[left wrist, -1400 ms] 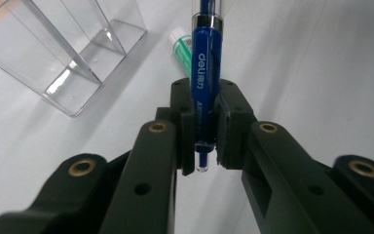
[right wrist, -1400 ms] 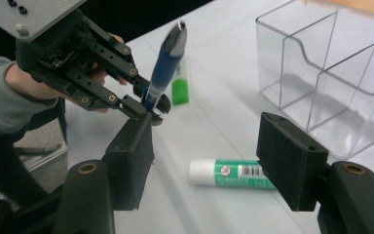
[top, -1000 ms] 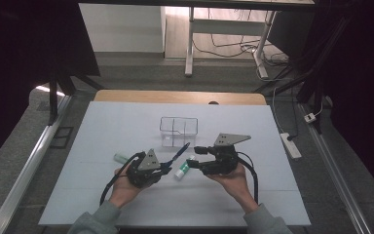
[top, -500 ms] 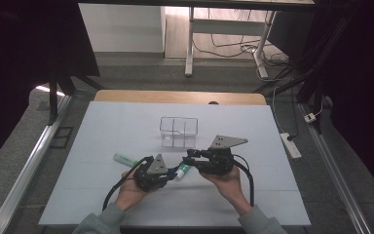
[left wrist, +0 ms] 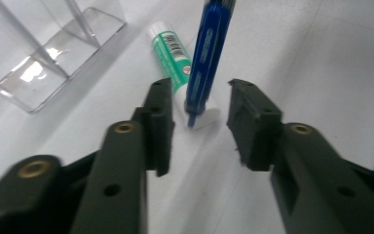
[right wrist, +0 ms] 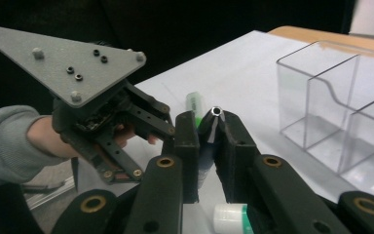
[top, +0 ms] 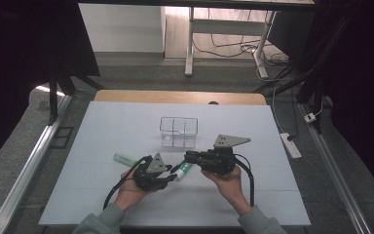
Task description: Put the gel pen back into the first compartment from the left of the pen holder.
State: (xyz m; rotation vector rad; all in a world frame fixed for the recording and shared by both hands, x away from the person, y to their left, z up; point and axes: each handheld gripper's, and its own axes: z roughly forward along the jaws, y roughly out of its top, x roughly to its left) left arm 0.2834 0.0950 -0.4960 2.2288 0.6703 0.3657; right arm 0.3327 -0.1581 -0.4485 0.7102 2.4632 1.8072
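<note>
The blue pen sits clamped between the jaws of the right tool, which have just been closing on it. Its tip hangs in the gap of the left tool, whose jaws have just been opening and stand clear of it. Under the pen a green-and-white tube lies on the white counter, near a clear plastic box.
</note>
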